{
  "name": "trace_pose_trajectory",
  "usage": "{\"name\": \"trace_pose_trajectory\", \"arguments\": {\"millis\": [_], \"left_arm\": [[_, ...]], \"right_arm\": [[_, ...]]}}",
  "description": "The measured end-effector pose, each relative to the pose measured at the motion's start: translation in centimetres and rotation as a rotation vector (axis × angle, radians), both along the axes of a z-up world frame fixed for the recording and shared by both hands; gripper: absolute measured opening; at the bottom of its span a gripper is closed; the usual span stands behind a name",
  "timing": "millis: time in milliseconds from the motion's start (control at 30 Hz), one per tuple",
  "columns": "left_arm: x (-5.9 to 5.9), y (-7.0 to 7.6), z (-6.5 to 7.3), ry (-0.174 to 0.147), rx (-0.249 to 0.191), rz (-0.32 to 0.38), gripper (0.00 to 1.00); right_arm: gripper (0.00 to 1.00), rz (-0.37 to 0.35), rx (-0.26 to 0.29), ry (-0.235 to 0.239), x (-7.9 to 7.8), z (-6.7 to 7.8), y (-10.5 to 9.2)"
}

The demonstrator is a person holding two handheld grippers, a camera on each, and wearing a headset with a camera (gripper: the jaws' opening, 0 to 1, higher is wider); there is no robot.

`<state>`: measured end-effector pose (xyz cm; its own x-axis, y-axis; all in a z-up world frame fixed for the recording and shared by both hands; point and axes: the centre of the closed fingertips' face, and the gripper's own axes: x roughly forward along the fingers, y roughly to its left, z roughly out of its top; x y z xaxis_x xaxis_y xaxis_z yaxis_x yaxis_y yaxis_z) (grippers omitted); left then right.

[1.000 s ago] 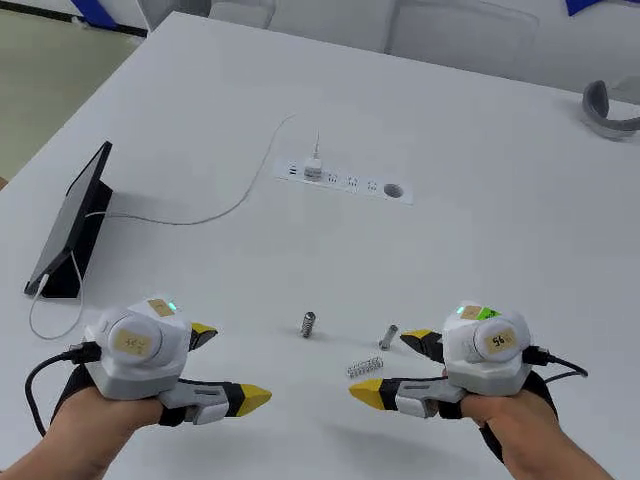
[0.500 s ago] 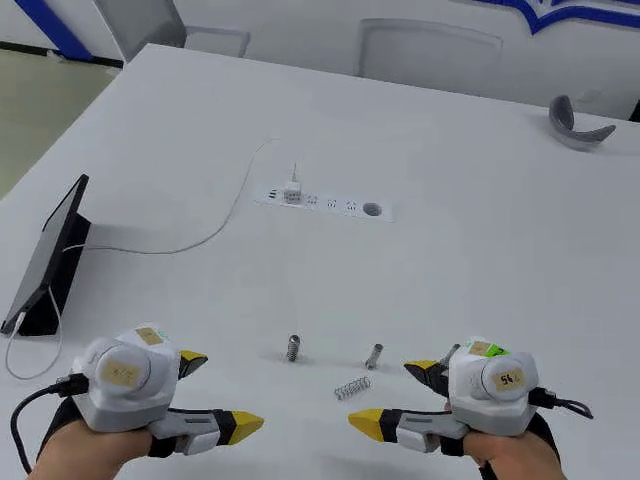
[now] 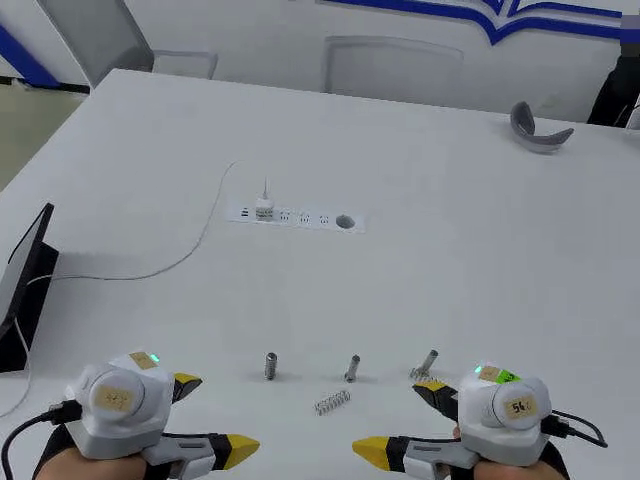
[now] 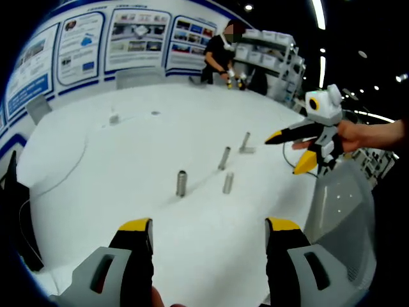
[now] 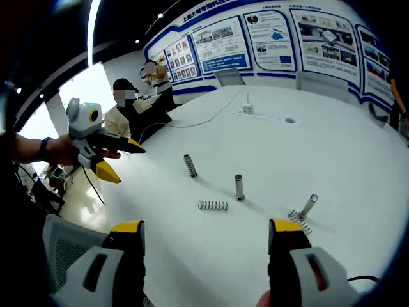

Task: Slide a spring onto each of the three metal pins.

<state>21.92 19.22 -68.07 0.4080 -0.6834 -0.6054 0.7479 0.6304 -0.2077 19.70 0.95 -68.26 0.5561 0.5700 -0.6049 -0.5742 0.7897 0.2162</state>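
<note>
Right gripper (image 3: 398,418) has drawn back toward 5 o'clock, uncovering the third small steel pin (image 3: 428,362).
It and the left gripper (image 3: 215,415) hold their jaws wide apart, empty. A loose coiled wire spring (image 3: 332,402) lies on the white surface (image 3: 450,260) at 7 o'clock of the bare middle pin (image 3: 352,368). Best pinch it near one end, bore clear, and line it up over the pin.

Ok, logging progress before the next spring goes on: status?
Both open, empty: left gripper, right gripper. One loose spring lies flat by bare middle pin; left pin looks sprung. Nothing in the way.
</note>
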Motion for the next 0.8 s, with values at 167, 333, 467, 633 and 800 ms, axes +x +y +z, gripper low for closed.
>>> {"name": "trace_pose_trajectory", "arguments": {"millis": [167, 333, 467, 633, 800], "left_arm": [[-0.1, -0.6, -0.1, 0.002, -0.003, -0.002, 0.73], [-0.2, -1.4, -0.3, 0.009, -0.01, -0.003, 0.73], [-0.3, -2.0, -0.3, 0.011, -0.012, -0.004, 0.72], [-0.3, -3.0, -0.7, 0.016, -0.007, -0.019, 0.72], [-0.2, -4.2, -0.7, 0.016, -0.011, -0.031, 0.71]], "right_arm": [[0.82, -0.026, 0.015, -0.003, -0.3, 0.2, -0.9], [0.84, -0.057, 0.04, -0.005, -0.5, 0.1, -1.6], [0.84, -0.067, 0.043, -0.003, -0.7, 0.0, -1.8], [0.84, -0.08, 0.057, -0.01, -0.8, 0.3, -2.3], [0.85, -0.094, 0.061, -0.001, -1.3, 0.1, -3.0]]}}
